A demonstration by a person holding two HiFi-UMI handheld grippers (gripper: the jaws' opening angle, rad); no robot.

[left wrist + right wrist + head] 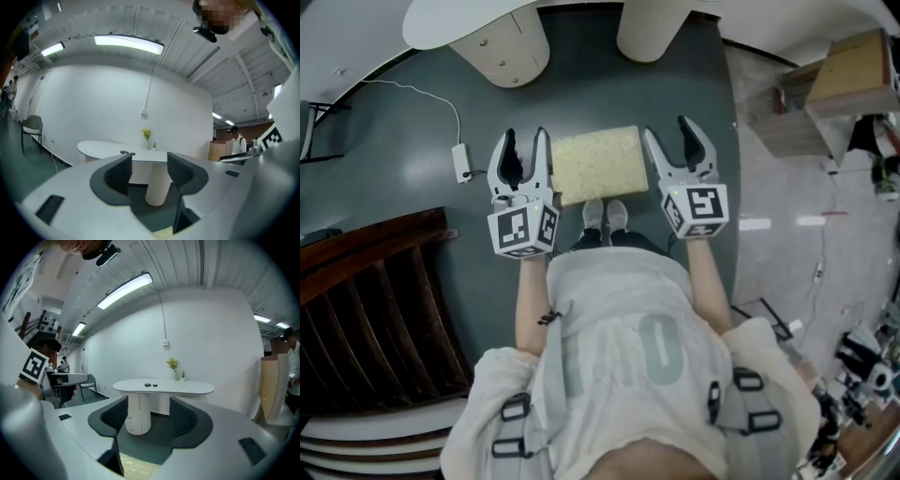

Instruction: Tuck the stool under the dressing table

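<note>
On the far left of the head view, a dark brown wooden staircase [375, 309] borders the grey-green floor [403, 178]. A thin white cable with a small white adapter [460, 161] lies on the floor near it.

The left gripper [526, 136] is held nearly level, its 2 black-lined jaws standing apart. In the left gripper view nothing sits between them; only the table shows in the gap.

The pale yellow rectangular cushioned stool [595, 164] stands on the floor between the 2 grippers, just ahead of the person's grey shoes [605, 216]. It is out in the open, short of the white oval-topped dressing table [459, 19], with bare floor between them. The table rests on 2 cream cylindrical pedestals [502, 47], the left one with drawers. A small vase of yellow flowers [173, 364] stands on its top by the wall.

The right gripper [667, 129] also has its jaws parted and empty.

At the far right, a brown cardboard box [853, 70] sits on the pale tiled floor [787, 244].
</note>
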